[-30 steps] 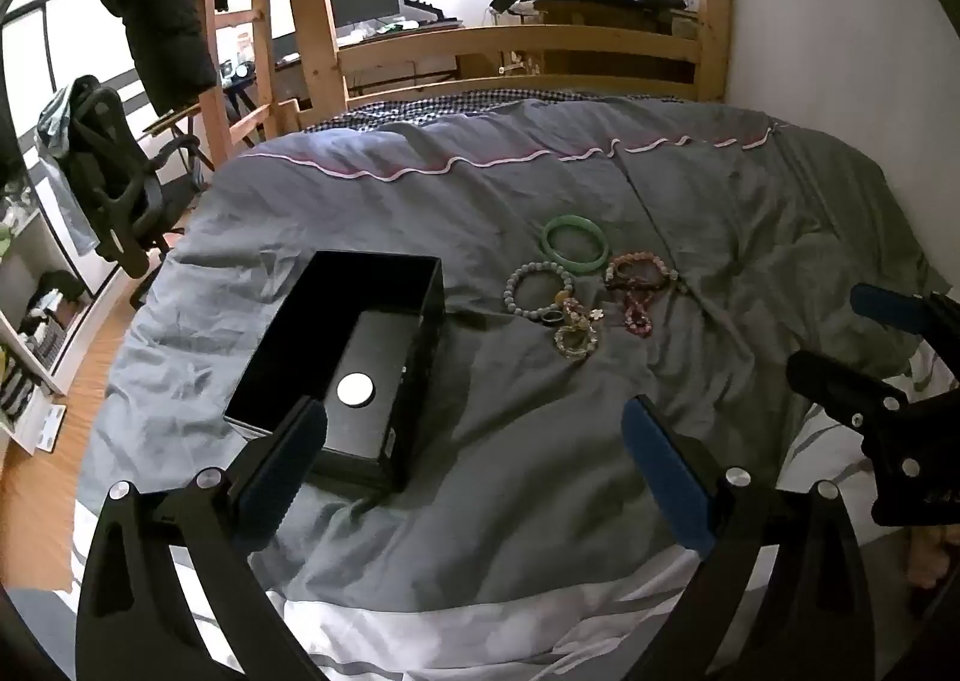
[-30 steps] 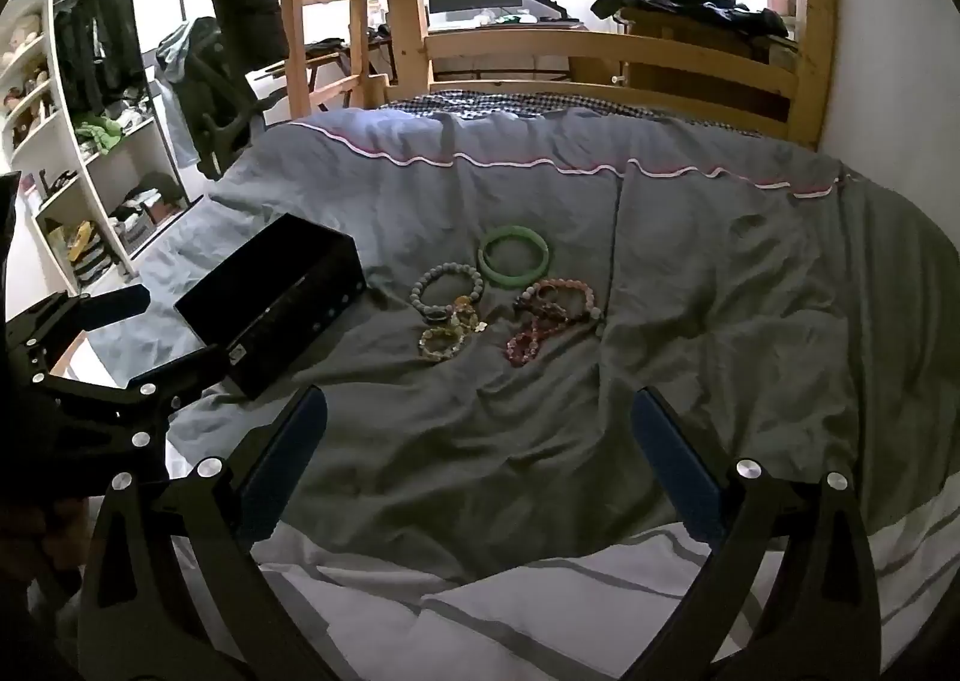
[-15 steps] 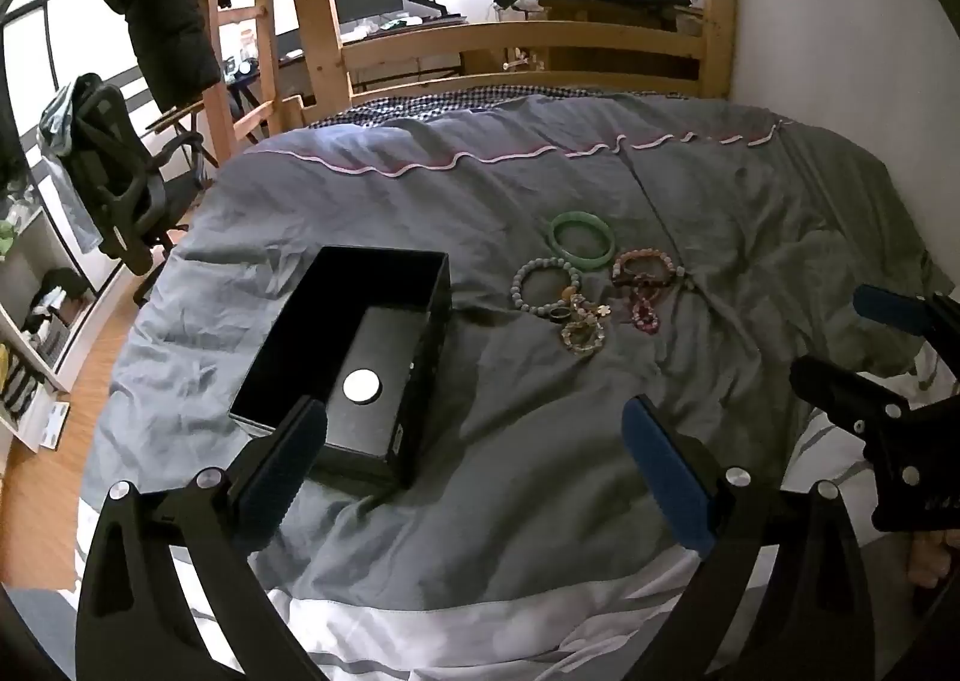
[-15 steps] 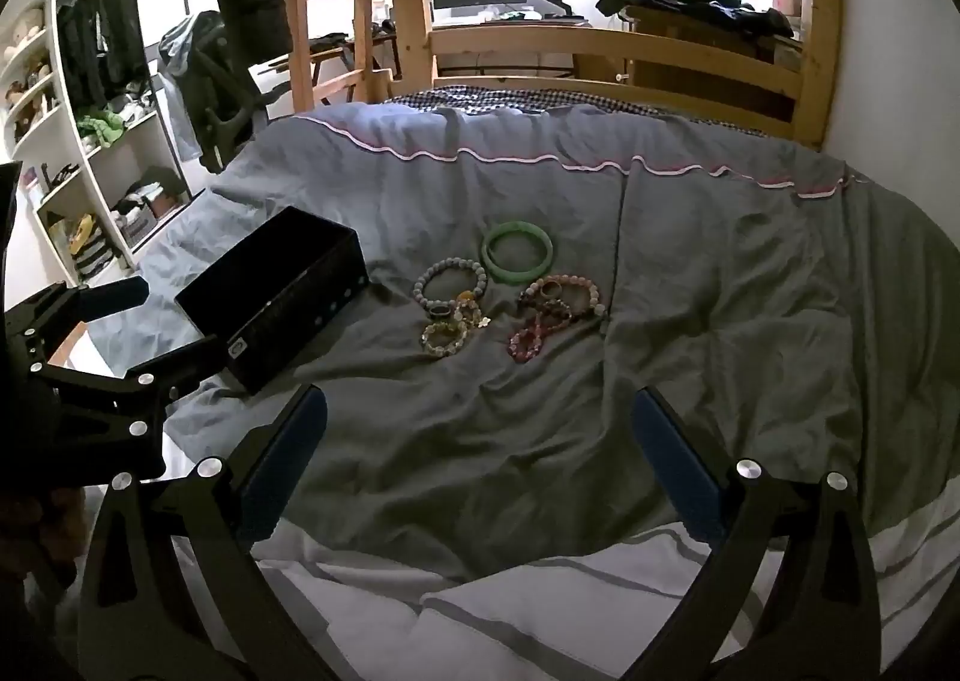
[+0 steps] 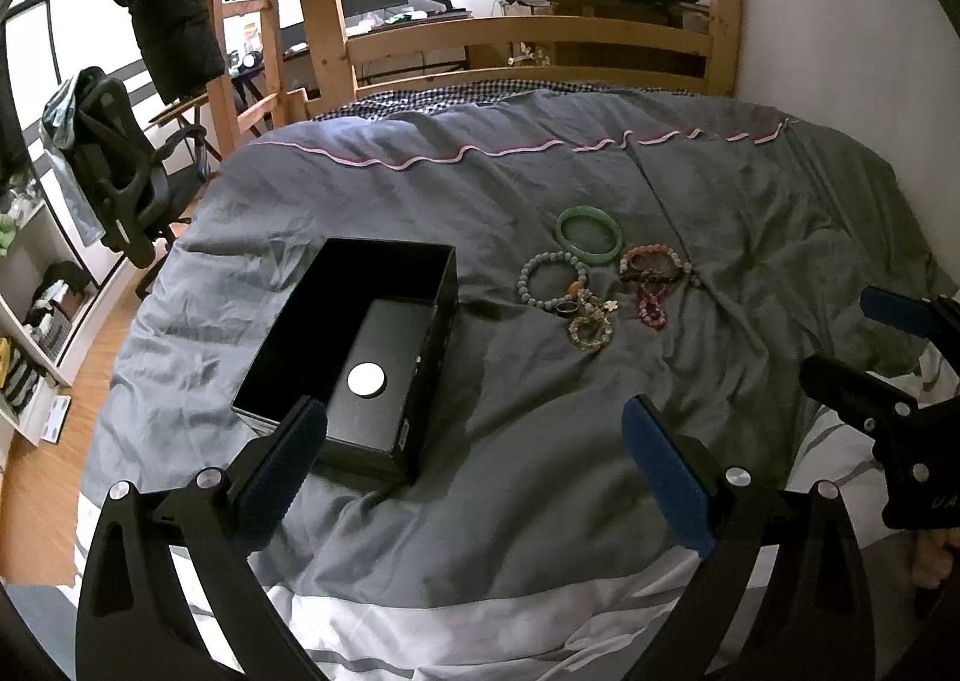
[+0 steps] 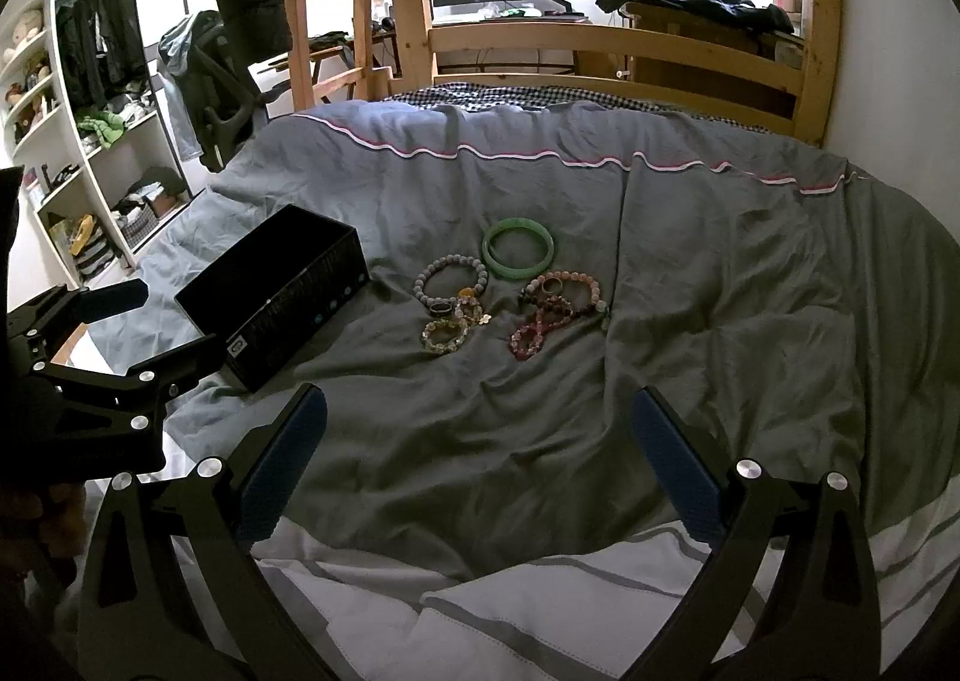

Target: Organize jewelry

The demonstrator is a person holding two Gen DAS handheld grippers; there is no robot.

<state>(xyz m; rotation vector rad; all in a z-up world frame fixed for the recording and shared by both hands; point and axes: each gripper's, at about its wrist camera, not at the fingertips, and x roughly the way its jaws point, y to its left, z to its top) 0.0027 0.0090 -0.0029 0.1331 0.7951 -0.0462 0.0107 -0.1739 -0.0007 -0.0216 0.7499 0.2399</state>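
A cluster of jewelry lies on the grey duvet: a green bangle (image 5: 588, 234) (image 6: 518, 249), a grey bead bracelet (image 5: 552, 281) (image 6: 451, 279), a pink-brown bead bracelet (image 5: 654, 264) (image 6: 564, 291), a dark red one (image 6: 531, 334), a yellowish one (image 6: 444, 334) and a dark ring (image 6: 440, 309). An open black box (image 5: 360, 345) (image 6: 276, 297) sits left of them, with a smaller black insert and a white disc (image 5: 366, 380) inside. My left gripper (image 5: 474, 453) is open and empty, near the box's front end. My right gripper (image 6: 480, 441) is open and empty, well short of the jewelry.
The bed's wooden footboard (image 6: 618, 51) and ladder (image 5: 300, 21) stand behind. An office chair (image 5: 114, 171) and white shelves (image 6: 90, 153) are at the left. A wall runs along the right. A white-and-grey striped sheet (image 6: 480, 591) lies at the near edge.
Both views have shifted slightly; the box and jewelry sit a little higher and closer. Both grippers stay open and nothing has been touched.
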